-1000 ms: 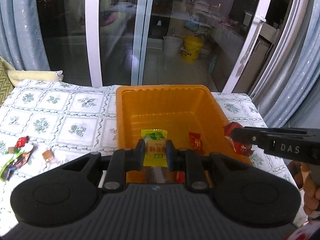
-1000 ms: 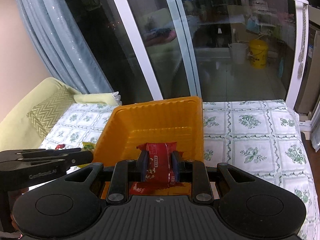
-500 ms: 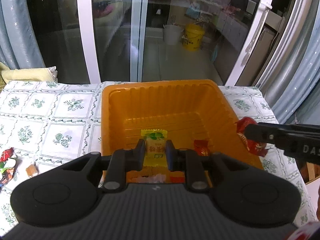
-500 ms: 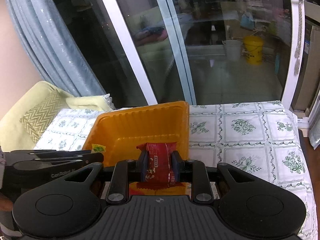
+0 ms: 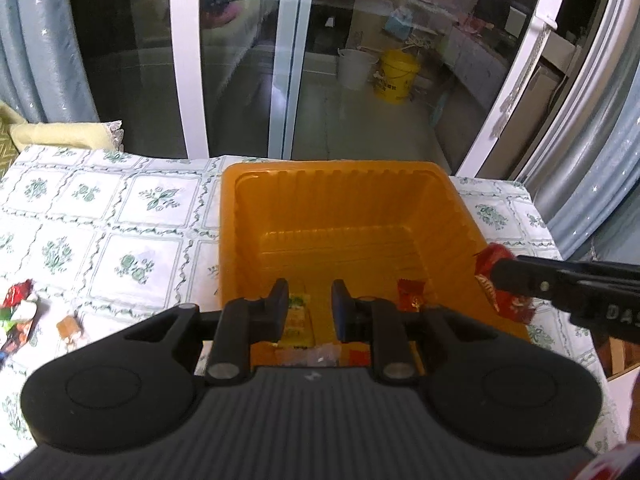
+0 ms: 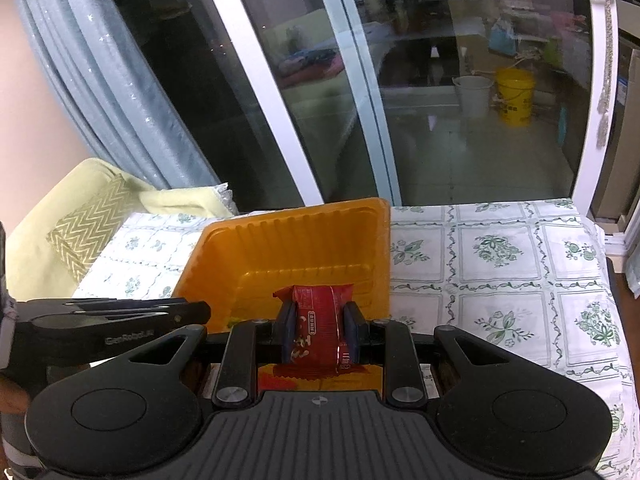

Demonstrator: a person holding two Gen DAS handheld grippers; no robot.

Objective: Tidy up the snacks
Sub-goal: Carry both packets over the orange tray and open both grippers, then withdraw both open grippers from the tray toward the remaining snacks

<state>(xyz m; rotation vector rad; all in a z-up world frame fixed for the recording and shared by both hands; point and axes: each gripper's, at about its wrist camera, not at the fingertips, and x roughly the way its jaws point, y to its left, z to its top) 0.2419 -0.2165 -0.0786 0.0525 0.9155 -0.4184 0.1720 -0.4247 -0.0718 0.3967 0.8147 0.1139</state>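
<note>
Hovering over the near end of the orange tray (image 5: 340, 200), the left tool (image 5: 310, 304) has its two fingers drawn in to a narrow gap. A yellow-green candy (image 5: 298, 316) sits in that gap, up against the left-hand finger and low over the tray floor. Honestly can't tell from this angle if it's actually pinched or just lying underneath. The right tool (image 6: 318, 320) is way clearer: it's clamped on a red snack packet (image 6: 316, 340), pads pressing both sides, and it's held above the tray's near right corner. The left wrist view shows that same packet poking out past the tray's right rim. Already inside the tray there's a small red candy (image 5: 410, 294) near the front right, plus some pale wrapper stuff half hidden behind the left tool's body. The tray sits on the counter (image 5: 120, 220), which has a white cloth with green flower squares. Off to the left on the cloth, well apart from the tray, there's a little pile of red and green wrappers (image 5: 16, 308) and a small caramel-coloured sweet (image 5: 66, 326) just beside it.
</note>
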